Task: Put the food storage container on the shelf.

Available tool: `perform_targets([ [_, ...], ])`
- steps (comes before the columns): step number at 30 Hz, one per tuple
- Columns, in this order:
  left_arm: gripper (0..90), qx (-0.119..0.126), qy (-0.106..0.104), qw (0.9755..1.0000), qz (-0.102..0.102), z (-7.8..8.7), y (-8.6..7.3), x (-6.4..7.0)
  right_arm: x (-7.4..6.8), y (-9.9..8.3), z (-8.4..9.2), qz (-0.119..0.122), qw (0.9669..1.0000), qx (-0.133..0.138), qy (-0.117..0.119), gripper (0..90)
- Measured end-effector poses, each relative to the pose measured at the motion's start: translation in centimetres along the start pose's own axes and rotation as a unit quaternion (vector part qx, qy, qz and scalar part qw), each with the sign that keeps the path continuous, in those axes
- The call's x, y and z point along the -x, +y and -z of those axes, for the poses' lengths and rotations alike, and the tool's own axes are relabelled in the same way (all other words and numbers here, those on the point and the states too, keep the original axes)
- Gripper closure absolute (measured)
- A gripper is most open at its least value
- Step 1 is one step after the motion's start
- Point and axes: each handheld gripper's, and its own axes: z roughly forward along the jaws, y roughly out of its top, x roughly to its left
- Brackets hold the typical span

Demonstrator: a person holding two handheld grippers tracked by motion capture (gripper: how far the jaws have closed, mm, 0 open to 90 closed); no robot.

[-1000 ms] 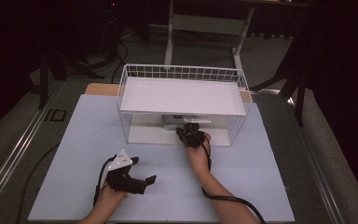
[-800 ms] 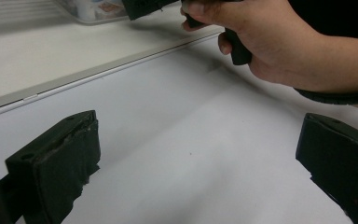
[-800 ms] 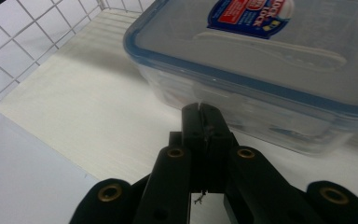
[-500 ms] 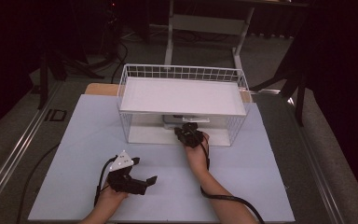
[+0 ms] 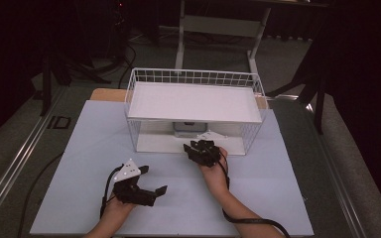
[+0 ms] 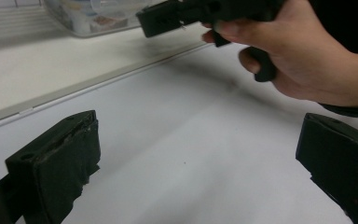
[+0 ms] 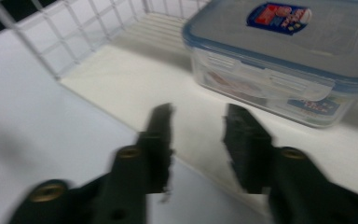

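Observation:
A clear plastic box (image 7: 279,60) with a blue-rimmed grey lid sits on the lower board of a white wire rack (image 5: 193,77). In the high view the box (image 5: 184,128) lies under the rack's top shelf. My right gripper (image 7: 198,112) is just in front of it at the board's front edge. Its jaws have just been opening and stand apart with nothing between them. From above, the right gripper (image 5: 198,148) is outside the rack's front. My left gripper (image 5: 154,179) rests open over the table, empty, and its own view (image 6: 200,140) shows the right gripper (image 6: 163,18) ahead.
The rack's top shelf (image 5: 193,101) overhangs the box and leaves a low opening at the front. A pale blue mat (image 5: 89,148) covers the table around the rack. Dark floor and stand legs lie beyond the table.
The right gripper has drawn back from under the shelf toward the person, and its jaws have come apart. The box stays on the lower board. The left gripper has kept still.

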Motion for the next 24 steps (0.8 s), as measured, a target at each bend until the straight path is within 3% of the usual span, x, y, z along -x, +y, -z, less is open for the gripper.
perform_targets([
  [5,0.8,-0.001,0.000,1.0000,-0.002,0.1,0.1,0.2,-0.2,-0.2,1.9,0.005,0.9998,0.016,0.013,31.1],
  [8,0.8,-0.008,-0.001,0.9999,-0.007,0.2,-0.1,0.3,-0.1,-0.3,2.7,-0.011,0.9988,0.014,0.045,18.8],
  [11,0.8,-0.005,-0.009,0.9999,-0.010,0.3,0.1,0.4,0.0,-0.5,3.7,-0.015,0.9975,0.027,0.064,18.6],
  [15,0.8,0.010,-0.027,0.9996,-0.004,0.5,0.5,0.3,0.2,-0.8,4.8,-0.009,0.9966,0.016,0.080,15.4],
  [19,0.8,0.007,-0.017,0.9996,-0.021,0.8,0.8,0.6,0.3,-1.2,6.1,0.004,0.9967,0.030,0.075,14.7],
  [24,0.8,0.004,-0.022,0.9996,-0.015,1.1,0.9,0.4,0.4,-1.7,7.6,0.015,0.9965,0.042,0.071,14.7],
])
